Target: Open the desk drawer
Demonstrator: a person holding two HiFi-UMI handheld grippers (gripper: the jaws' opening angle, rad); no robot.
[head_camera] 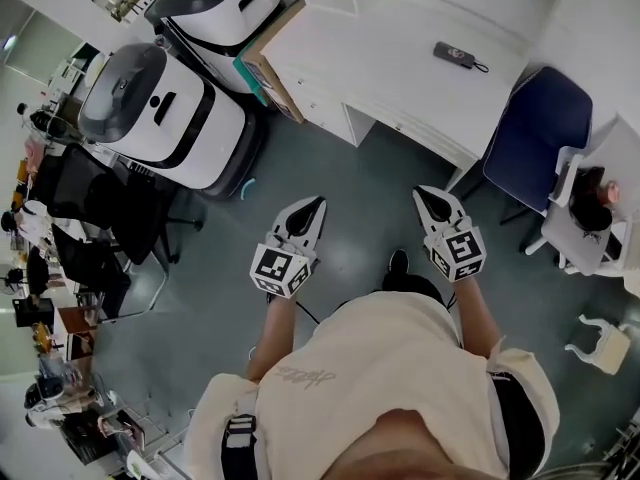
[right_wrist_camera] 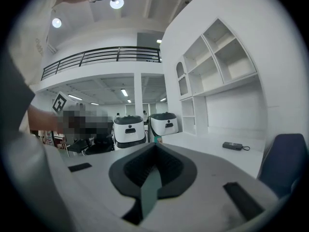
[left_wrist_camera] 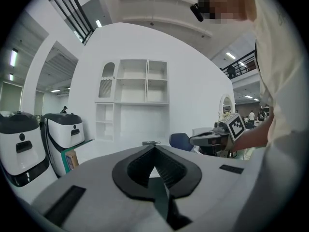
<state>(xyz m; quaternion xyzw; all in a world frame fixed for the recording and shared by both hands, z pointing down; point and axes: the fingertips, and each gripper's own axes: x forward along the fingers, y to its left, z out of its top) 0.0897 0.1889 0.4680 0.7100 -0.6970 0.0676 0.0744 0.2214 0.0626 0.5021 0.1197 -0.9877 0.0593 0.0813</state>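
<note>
A white desk (head_camera: 400,63) stands ahead of me, its drawer fronts (head_camera: 322,106) on the left part of its near face. Both grippers hang in the air over the grey floor, well short of the desk and touching nothing. My left gripper (head_camera: 318,204) has its jaws together at the tip, with nothing held. My right gripper (head_camera: 424,193) is shut and empty too. In the left gripper view the gripper (left_wrist_camera: 154,148) points at the desk top (left_wrist_camera: 116,151). The right gripper (right_wrist_camera: 154,145) points past the desk's (right_wrist_camera: 212,144) left end.
A black handheld device (head_camera: 455,55) lies on the desk top. A blue chair (head_camera: 535,133) stands at the desk's right end. Two white rounded machines (head_camera: 165,118) (head_camera: 215,8) sit to the left beside a cardboard box (head_camera: 268,58). A seated person (head_camera: 590,193) and a white stool (head_camera: 600,343) are at right.
</note>
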